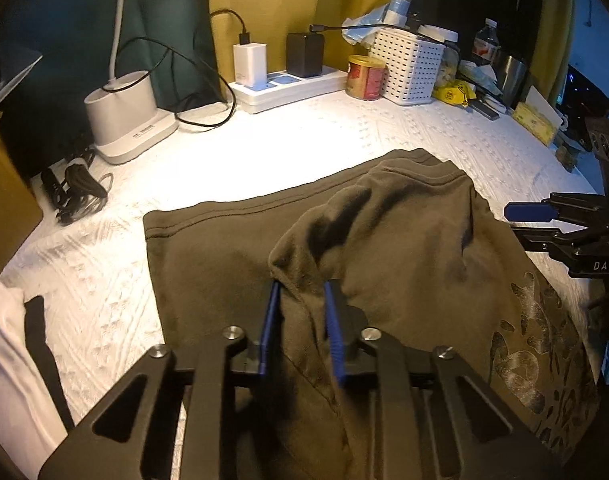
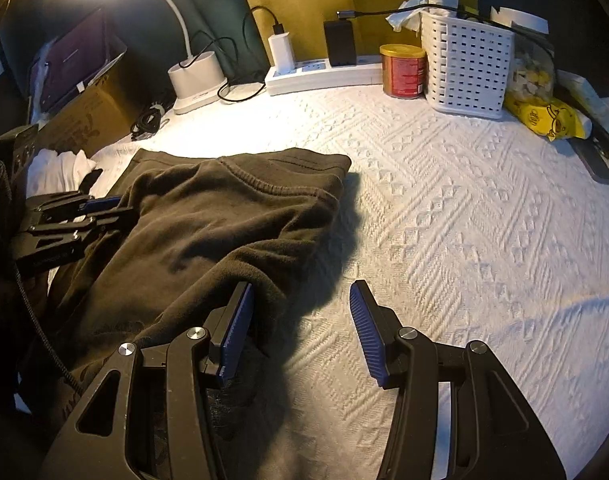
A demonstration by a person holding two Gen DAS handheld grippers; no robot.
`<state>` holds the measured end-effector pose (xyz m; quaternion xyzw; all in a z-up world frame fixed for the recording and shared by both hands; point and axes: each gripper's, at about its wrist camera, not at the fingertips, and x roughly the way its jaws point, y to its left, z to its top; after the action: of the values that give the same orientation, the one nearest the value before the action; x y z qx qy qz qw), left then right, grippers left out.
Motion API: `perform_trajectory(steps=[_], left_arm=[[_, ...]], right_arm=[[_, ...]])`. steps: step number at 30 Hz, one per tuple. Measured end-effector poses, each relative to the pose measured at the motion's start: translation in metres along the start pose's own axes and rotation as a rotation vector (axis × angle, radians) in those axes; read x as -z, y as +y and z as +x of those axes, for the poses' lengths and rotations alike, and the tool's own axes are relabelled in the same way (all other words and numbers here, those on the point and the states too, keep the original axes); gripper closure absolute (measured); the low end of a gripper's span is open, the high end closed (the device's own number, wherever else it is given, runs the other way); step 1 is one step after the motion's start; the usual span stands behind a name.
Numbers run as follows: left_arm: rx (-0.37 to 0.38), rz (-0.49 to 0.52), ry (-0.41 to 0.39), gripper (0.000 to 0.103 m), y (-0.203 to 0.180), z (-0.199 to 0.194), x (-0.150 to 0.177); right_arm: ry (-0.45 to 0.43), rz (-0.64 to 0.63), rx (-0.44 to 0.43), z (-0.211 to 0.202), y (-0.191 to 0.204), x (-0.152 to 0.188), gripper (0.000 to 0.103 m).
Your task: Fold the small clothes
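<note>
Left tool (image 1: 302, 292) clamped on dark garment (image 1: 384, 232).

A home bedroom: quilted white bedspread (image 2: 444, 200), desk lamp (image 1: 120, 116), chargers (image 1: 250, 65).

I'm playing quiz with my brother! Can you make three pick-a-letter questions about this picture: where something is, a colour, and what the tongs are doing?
1. Where is the red can?
A. beside the white basket
B. on the shirt
C. inside the lamp base

2. What colour is the shirt?
A. pink
B. dark brown
C. bright blue

3. What are the left tongs doing?
A. pinching the shirt
B. holding the can
C. open over bare cloth

Answers: 1 A, the can stands just left of the basket; 2 B, the fabric is dark brown; 3 A, a fold sits squeezed between the pads, while the right tongs are open.
</note>
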<state>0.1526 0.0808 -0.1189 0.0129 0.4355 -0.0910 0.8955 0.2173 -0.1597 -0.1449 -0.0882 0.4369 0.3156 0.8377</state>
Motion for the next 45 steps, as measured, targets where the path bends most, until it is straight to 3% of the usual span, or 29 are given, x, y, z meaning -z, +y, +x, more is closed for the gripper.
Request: perform_trajectory(steps=[4, 9, 16, 17, 18, 21, 27, 33, 45], left_arm=[[0.006, -0.013, -0.017, 0.098, 0.003, -0.002, -0.002], [-0.003, -0.025, -0.046, 0.098, 0.006, -0.010, -0.006], [0.002, -0.031, -0.053, 0.098, 0.009, -0.012, -0.009], [0.003, -0.032, -0.056, 0.098, 0.009, -0.012, -0.009], [0.003, -0.032, -0.057, 0.098, 0.009, -0.013, -0.009], [0.006, -0.032, -0.066, 0.098, 0.010, -0.017, -0.010], [0.001, -0.028, -0.098, 0.098, 0.012, -0.029, -0.016], [-0.017, -0.031, -0.117, 0.098, 0.019, -0.035, -0.018], [-0.038, -0.071, -0.034, 0.098, 0.033, -0.010, -0.002]], right_arm=[[0.023, 0.019, -0.008, -0.007, -0.014, 0.003, 0.050], [-0.034, 0.054, 0.007, -0.020, -0.028, -0.008, 0.050], [-0.050, 0.037, -0.056, 0.020, -0.027, -0.043, 0.050], [-0.044, 0.030, -0.072, 0.028, -0.026, -0.048, 0.059], [-0.030, 0.030, -0.079, 0.034, -0.026, -0.051, 0.078], [-0.029, 0.008, -0.101, 0.041, -0.024, -0.057, 0.089], [-0.101, -0.057, -0.102, 0.027, -0.015, -0.076, 0.091], [-0.118, -0.098, -0.110, 0.033, -0.006, -0.089, 0.092], [-0.099, -0.125, -0.079, 0.062, 0.006, -0.085, 0.091]])
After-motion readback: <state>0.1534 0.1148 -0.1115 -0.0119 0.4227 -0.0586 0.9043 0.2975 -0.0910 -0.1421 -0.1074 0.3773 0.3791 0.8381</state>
